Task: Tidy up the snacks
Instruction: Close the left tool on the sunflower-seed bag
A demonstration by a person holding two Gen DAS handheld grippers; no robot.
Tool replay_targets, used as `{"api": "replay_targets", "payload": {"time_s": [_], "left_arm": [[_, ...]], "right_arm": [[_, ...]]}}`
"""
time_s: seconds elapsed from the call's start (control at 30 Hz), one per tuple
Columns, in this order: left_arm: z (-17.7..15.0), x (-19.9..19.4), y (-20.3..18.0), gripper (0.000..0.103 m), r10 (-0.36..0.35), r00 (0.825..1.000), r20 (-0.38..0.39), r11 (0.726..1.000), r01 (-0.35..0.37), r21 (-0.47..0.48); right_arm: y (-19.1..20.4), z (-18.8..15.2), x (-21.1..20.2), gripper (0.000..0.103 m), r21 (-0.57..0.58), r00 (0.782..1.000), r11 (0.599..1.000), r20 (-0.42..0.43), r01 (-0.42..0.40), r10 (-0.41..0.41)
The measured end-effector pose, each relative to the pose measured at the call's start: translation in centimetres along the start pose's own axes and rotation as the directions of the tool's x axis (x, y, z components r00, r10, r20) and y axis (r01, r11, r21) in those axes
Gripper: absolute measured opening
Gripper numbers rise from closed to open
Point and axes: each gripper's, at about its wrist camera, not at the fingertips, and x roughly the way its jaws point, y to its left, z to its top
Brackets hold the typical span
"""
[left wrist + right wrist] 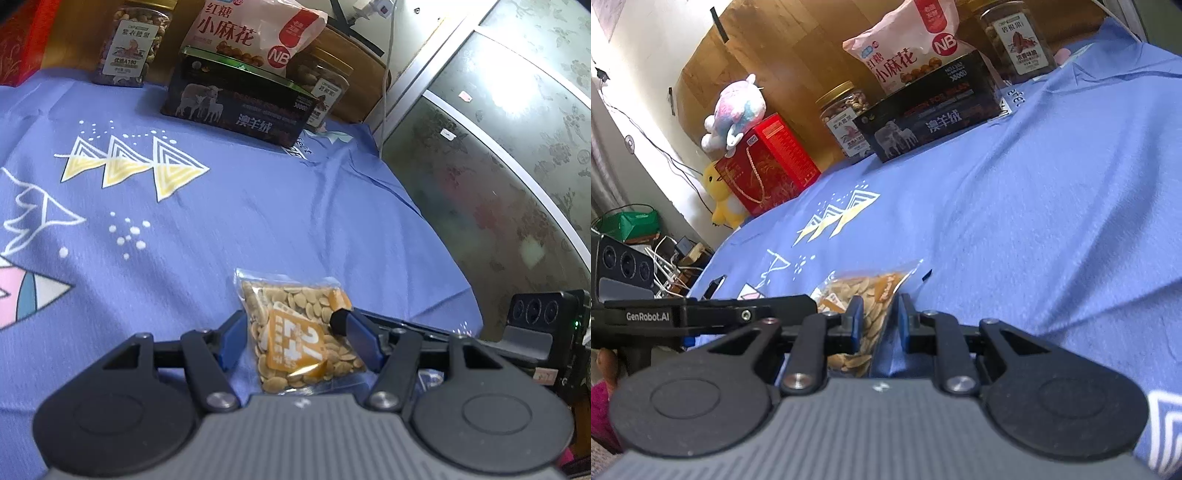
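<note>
While flat, clear seed packet [301,334].

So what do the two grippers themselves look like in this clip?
Both match: the left gripper and right gripper have blue finger pads, black linkage arms with silver pivot screws, round black hubs and a ribbed grey body. One side bar reads GenRobot.AI.

The cloth [258,206] is periwinkle blue, printed with white-and-yellow striped triangles and white dots. The seed packet [299,332] is clear, showing tan seeds and an orange label. The box [236,107] is black with a green lid rim and pale sheep. The snack bag [255,29] is pink with red lettering. The gift box [768,162] is red with gold patterning.
</note>
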Motion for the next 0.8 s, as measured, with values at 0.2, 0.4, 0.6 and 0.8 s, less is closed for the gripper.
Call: {"api": "replay_targets", "payload": {"time_s": [0.2, 0.4, 0.6, 0.8], "left_arm": [[-0.7, -0.1, -1.0, 0.059, 0.006, 1.0, -0.009, 1.0, -0.006, 0.016], [-1.3, -0.2, -1.4, 0.06, 0.004, 1.0, -0.014, 1.0, -0.004, 0.021], [-1.5, -0.3, -1.5, 0.064, -0.004, 1.0, -0.017, 1.0, 0.004, 0.015], [-1.6, -0.3, -1.6, 0.066, -0.003, 1.0, -0.017, 1.0, 0.003, 0.016]], "right_arm": [[0.1, -0.8, -0.9, 0.023, -0.006, 1.0, 1.0, 0.004, 0.007, -0.007], [0.0, -1.0, -1.2, 0.023, -0.008, 1.0, 1.0, 0.005, 0.008, -0.008], [0.0, -1.1, -1.4, 0.023, -0.009, 1.0, 1.0, 0.004, 0.007, -0.007], [-0.1, -1.3, -1.5, 0.024, -0.002, 1.0, 1.0, 0.007, 0.003, -0.003]]}}
